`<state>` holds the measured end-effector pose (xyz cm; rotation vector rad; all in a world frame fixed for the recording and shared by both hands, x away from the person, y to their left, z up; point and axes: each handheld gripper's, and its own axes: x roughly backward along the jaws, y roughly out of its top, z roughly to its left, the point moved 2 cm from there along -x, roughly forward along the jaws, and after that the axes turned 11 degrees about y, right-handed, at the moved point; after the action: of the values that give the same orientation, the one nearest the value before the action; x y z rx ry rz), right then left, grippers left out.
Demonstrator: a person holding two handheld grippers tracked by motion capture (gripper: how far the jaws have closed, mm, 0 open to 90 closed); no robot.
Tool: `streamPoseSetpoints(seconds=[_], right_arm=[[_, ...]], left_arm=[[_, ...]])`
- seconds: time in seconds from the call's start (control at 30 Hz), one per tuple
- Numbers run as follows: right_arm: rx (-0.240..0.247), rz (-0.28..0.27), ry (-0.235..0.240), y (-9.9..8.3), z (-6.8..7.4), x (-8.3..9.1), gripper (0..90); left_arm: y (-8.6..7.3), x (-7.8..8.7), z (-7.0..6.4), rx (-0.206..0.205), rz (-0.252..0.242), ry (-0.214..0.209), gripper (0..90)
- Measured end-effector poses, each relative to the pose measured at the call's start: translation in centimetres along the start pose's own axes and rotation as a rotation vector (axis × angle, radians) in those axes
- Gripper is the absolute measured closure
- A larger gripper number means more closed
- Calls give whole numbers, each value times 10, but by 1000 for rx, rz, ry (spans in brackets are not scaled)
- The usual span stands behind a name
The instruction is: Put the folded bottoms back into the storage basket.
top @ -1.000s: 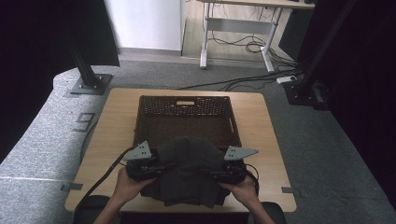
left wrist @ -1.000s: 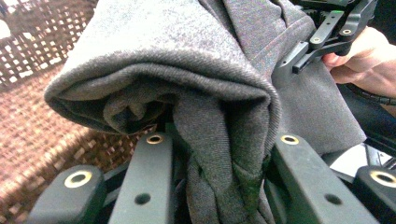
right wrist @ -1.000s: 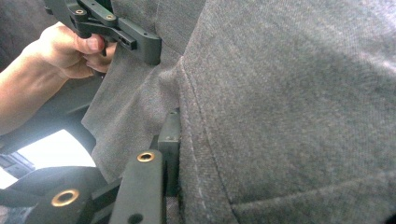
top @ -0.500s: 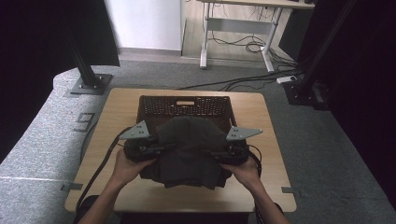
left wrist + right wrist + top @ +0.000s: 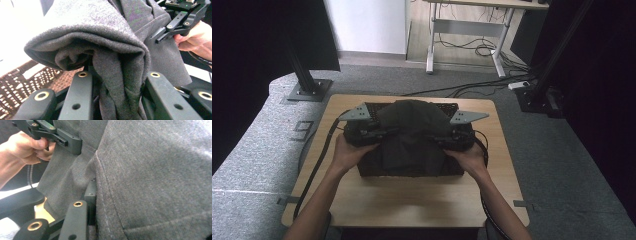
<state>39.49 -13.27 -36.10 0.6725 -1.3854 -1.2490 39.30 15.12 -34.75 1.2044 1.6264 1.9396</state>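
Risk: garment (image 5: 412,132) sags between my left gripper (image 5: 377,134) and right gripper (image 5: 443,137), both clamped on its folds | Position: above basket (image 5: 412,170), tabletop (image 5: 412,200) centre | Cause: hem may snag rim at 6 o'clock.

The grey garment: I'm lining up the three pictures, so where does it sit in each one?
High view: the garment hangs mid-frame between the two grippers, over the basket.
Left gripper view: it runs from top centre down between the jaws.
Right gripper view: it covers the right and centre.
Shared landmark: the garment; each gripper view also shows the other gripper clamped on it, right gripper, left gripper.
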Motion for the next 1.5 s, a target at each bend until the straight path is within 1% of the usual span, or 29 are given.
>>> streamPoseSetpoints(seconds=[0.17,0.23,0.43,0.6,0.67,0.73,0.87,0.97,1.07,1.33,1.47,1.5], right_arm=[[11,4,-26,8,-17,-7,603],[12,6,-38,10,-23,-10,603],[14,25,-72,14,-44,-21,603],[9,50,-102,14,-62,-33,603],[2,61,-112,12,-68,-38,603],[-6,75,-119,7,-75,-43,603],[-35,96,-121,-4,-86,-53,604],[-66,107,-117,-14,-94,-60,606],[-92,131,-116,-23,-98,-68,607],[-141,178,-79,-35,-96,-87,607],[-144,221,-85,-39,-94,-90,624],[-156,226,-86,-40,-95,-88,634]], left_arm=[[6,-11,17,-7,-1,3,700],[7,-16,24,1,-3,0,700],[8,-32,45,6,0,-6,699],[2,-47,61,30,8,-6,699],[-2,-53,66,40,23,-1,699],[-7,-60,70,40,43,8,699],[-16,-71,73,31,84,26,698],[-24,-77,77,39,114,31,699],[-33,-82,79,50,145,35,699],[-49,-77,80,66,222,38,698],[-52,-85,75,64,263,39,698],[-52,-88,74,66,268,35,699]])
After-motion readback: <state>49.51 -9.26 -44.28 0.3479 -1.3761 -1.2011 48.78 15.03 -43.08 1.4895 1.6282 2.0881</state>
